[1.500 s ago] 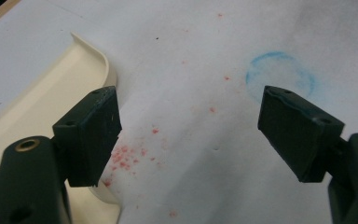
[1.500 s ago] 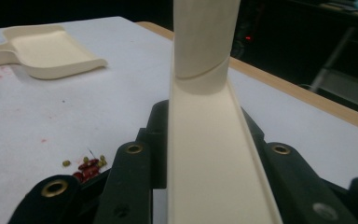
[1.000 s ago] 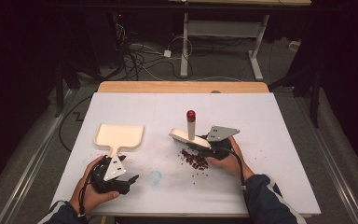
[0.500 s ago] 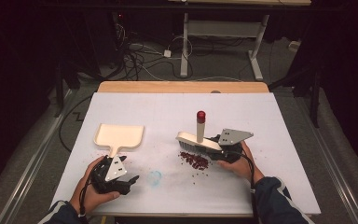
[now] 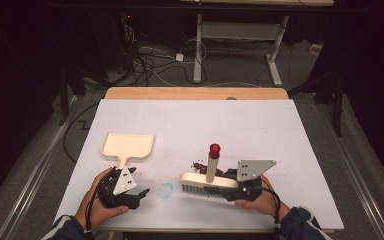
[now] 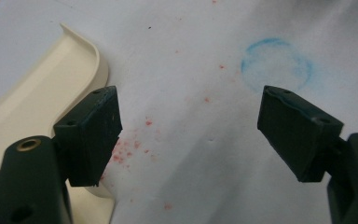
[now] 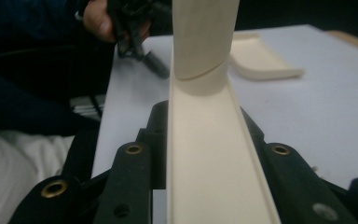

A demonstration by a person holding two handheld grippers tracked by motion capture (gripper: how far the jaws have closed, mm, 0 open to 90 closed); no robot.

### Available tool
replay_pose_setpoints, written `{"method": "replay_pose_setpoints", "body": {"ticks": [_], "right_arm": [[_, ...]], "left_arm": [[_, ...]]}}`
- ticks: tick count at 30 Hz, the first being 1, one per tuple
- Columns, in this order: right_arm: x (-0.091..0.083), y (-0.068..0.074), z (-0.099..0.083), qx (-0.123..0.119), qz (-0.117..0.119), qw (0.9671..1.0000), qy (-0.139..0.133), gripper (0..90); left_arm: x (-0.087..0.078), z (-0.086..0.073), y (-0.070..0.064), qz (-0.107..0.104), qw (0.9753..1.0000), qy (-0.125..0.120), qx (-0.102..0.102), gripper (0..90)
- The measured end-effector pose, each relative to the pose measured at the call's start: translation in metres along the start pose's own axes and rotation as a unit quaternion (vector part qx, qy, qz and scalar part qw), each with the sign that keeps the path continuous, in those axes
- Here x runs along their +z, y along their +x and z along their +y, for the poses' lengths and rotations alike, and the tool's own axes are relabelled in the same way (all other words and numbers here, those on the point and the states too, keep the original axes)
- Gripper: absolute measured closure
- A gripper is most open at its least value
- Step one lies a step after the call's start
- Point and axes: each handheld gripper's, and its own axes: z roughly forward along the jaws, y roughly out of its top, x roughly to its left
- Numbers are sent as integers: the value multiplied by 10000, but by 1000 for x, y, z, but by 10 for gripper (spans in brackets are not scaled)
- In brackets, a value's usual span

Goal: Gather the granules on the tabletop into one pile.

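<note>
Gripping the brush [image 5: 209, 181] by the end of its cream back, your right tongs [image 5: 233, 191] have both jaws pressed against its sides; its red-capped handle stands upright and the bristles face the table [image 5: 260, 125]. The brush sits near the front edge, just in front of the red crumbs [image 5: 198, 165]. Your left tongs [image 5: 141, 194] are spread wide and hold nothing, low over the table beside a blue ring mark [image 6: 276, 63], with the dustpan [image 5: 128, 144] handle just beside one jaw.
</note>
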Motion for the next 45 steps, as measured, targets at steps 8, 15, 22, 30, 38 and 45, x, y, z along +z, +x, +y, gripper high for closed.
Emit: {"method": "replay_pose_setpoints", "body": {"ticks": [8,15,22,30,38,45], "right_arm": [[11,-16,-20,286,176,9993,162,674],[5,-34,-21,246,-419,9988,104,675],[-6,-39,-11,256,-789,9964,-149,674],[-12,-27,7,367,-1674,9845,-364,674],[41,17,20,931,-2253,9685,-515,674],[83,27,10,1240,-2952,9464,-434,674]], "left_arm": [[2,0,1,-44,10000,-3,-3,209],[3,0,1,-52,10000,28,24,209],[4,1,0,-59,10000,36,19,209],[3,1,2,-29,10000,29,7,209],[1,1,2,-19,10000,10,12,209],[1,0,2,-57,10000,5,17,210]]}}
